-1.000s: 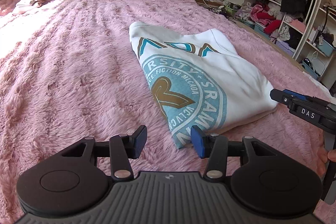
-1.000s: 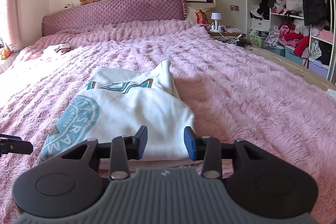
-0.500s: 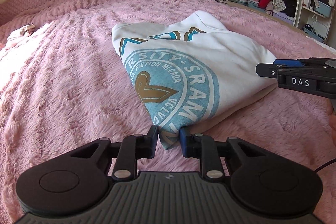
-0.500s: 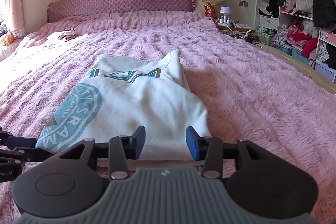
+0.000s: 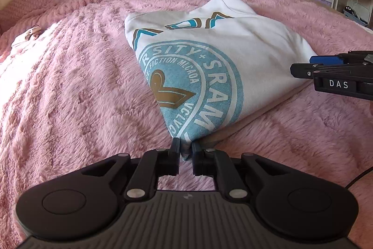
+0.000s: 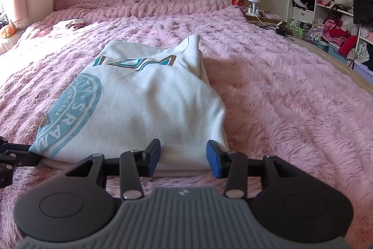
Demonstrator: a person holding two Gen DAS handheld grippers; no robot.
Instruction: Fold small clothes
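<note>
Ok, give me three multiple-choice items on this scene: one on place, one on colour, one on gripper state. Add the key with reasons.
1. Where does the white top lie?
A. on the pink blanket
B. on a shelf
C. on the floor

2. What colour is the round print on the top?
A. red
B. light blue
C. black

3. How do the two hand-held grippers stand?
A. both open
B. left hand-held gripper shut on the top's corner, right hand-held gripper open
C. left open, right shut on the top

Key:
1 A, the fluffy blanket surrounds the top on all sides.
2 B, the circle with lettering is light blue with a brown emblem.
3 B, the left fingers pinch the near corner, while the right fingers stand apart at the top's edge.
</note>
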